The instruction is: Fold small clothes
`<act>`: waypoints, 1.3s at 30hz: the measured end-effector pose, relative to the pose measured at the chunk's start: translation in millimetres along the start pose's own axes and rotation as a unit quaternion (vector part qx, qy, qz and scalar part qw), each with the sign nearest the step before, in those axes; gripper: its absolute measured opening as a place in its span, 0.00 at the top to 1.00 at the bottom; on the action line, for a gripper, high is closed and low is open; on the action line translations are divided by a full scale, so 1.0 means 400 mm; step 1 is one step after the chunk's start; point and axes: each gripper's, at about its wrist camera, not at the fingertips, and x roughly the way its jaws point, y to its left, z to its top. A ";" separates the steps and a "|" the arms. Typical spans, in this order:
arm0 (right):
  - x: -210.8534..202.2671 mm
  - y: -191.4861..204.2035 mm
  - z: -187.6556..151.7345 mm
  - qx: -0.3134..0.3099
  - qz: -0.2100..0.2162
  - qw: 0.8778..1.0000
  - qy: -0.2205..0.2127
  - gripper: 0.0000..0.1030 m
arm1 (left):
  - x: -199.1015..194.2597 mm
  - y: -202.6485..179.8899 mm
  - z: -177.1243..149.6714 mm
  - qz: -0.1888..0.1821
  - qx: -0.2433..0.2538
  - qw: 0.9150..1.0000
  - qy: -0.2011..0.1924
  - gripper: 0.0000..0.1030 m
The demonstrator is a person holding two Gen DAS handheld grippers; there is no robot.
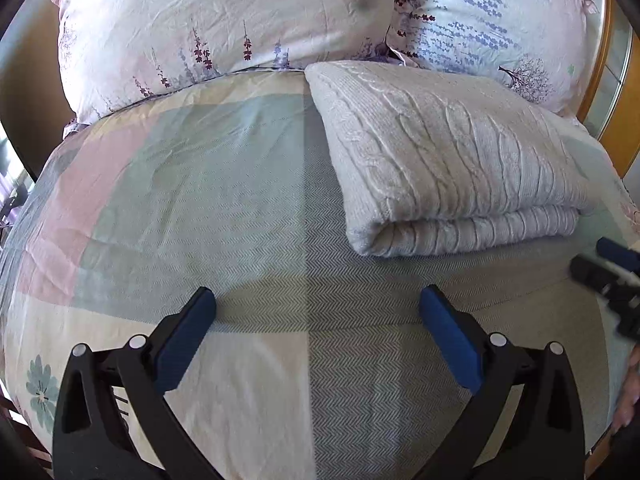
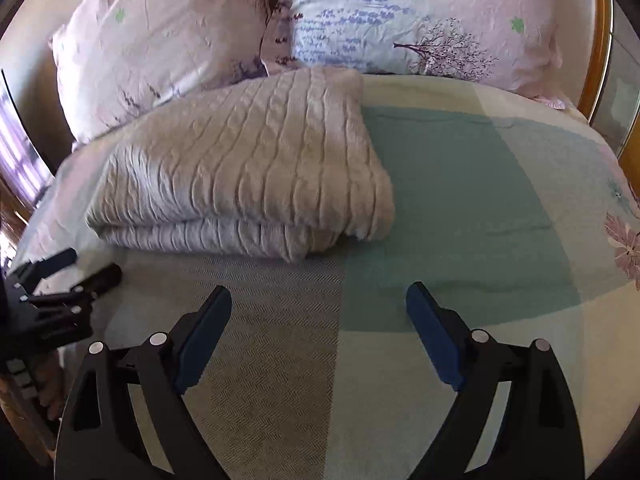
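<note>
A pale grey cable-knit sweater (image 1: 448, 160) lies folded into a thick rectangle on the bed, its folded edge toward me. It also shows in the right wrist view (image 2: 248, 164). My left gripper (image 1: 318, 300) is open and empty, hovering above the bedspread in front of and left of the sweater. My right gripper (image 2: 318, 296) is open and empty, in front of the sweater's right corner. Each gripper shows at the edge of the other's view: the right one (image 1: 600, 260) and the left one (image 2: 80, 268).
The bedspread (image 1: 180, 200) has pastel pink, green and cream patches with a grey herringbone band. Two floral pillows (image 1: 208, 20) (image 2: 420, 20) lean at the head of the bed behind the sweater. A wooden bed frame (image 1: 608, 60) runs along the right.
</note>
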 end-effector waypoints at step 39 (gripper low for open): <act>0.031 0.034 -0.015 -0.013 -0.044 0.999 0.007 0.01 | 0.004 -0.004 -0.003 0.004 0.003 1.000 0.001 0.02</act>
